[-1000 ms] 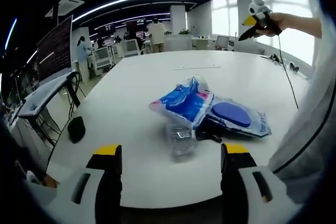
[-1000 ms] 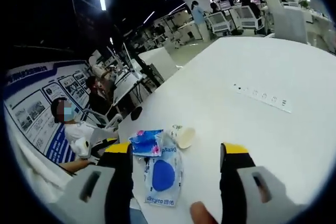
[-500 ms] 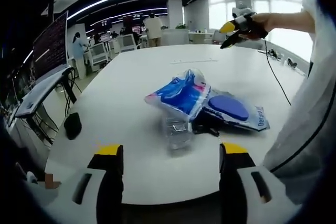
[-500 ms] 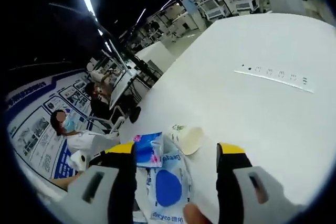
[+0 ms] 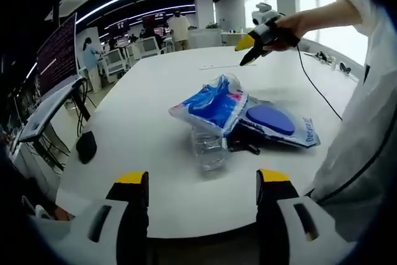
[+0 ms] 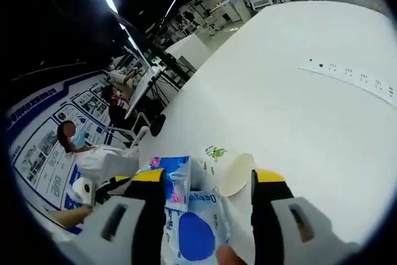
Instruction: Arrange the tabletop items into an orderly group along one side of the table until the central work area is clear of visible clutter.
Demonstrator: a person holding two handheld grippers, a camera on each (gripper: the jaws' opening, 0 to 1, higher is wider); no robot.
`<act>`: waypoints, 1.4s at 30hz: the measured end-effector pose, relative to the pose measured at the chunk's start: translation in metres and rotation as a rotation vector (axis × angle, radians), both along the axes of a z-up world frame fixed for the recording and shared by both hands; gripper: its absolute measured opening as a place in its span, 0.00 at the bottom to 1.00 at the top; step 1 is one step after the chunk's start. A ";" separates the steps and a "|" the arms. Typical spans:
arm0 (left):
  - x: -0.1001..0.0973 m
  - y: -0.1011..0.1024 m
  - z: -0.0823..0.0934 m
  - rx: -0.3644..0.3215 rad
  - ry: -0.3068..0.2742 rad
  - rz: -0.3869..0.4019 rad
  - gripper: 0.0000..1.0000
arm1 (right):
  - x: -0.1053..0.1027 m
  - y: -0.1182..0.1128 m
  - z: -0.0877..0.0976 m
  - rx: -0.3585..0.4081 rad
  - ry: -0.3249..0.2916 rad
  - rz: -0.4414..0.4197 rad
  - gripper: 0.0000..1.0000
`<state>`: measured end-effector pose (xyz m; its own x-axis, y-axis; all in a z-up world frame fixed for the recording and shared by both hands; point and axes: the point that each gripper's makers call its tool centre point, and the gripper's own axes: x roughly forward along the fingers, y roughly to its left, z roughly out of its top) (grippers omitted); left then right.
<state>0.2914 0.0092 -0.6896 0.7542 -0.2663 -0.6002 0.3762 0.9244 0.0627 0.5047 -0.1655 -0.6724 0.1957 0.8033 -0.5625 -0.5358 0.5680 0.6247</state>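
A pile lies on the white table (image 5: 142, 110): a blue snack bag (image 5: 214, 103), a flat packet with a blue oval (image 5: 276, 122), a clear plastic cup (image 5: 208, 147) and a small black item (image 5: 245, 147). My left gripper (image 5: 202, 177) is open just short of the clear cup, nothing between its jaws. A hand holds my right gripper (image 5: 247, 44) above the table beyond the pile. The right gripper view looks down on the blue bag (image 6: 173, 181), a paper cup on its side (image 6: 232, 175) and the oval packet (image 6: 195, 237); my right gripper (image 6: 208, 178) is open above them.
A white power strip (image 6: 353, 79) lies flat farther along the table. A black cable (image 5: 316, 85) trails from the right gripper. The person's white clothing (image 5: 366, 147) is at the table's near right edge. A seated person (image 6: 93, 159) and desks are beyond the table's edge.
The right gripper has come lower and nearer the pile; the bag, paper cup and packet now sit between its jaws in its view. The pile itself has not moved.
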 end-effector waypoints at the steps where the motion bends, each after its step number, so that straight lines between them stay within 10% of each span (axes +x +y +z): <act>1: 0.000 0.000 0.000 0.000 0.000 0.000 0.71 | 0.000 0.000 -0.001 -0.002 0.005 -0.004 0.52; 17: -0.002 0.002 -0.004 0.017 0.029 -0.018 0.67 | 0.001 0.032 -0.034 0.119 0.170 -0.197 0.40; 24: -0.004 0.007 -0.008 0.010 0.037 -0.013 0.66 | -0.004 0.036 -0.041 0.114 0.166 -0.196 0.07; 32: -0.005 0.008 -0.011 0.007 0.041 -0.019 0.65 | -0.001 0.042 -0.024 0.209 0.165 -0.214 0.00; 42: -0.006 0.005 -0.010 0.011 0.044 -0.024 0.65 | 0.005 0.017 -0.012 0.149 0.129 -0.202 0.00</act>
<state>0.2859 0.0138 -0.7000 0.7209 -0.2767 -0.6354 0.4004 0.9146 0.0559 0.5101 -0.1484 -0.6847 0.2945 0.8310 -0.4720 -0.3322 0.5521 0.7647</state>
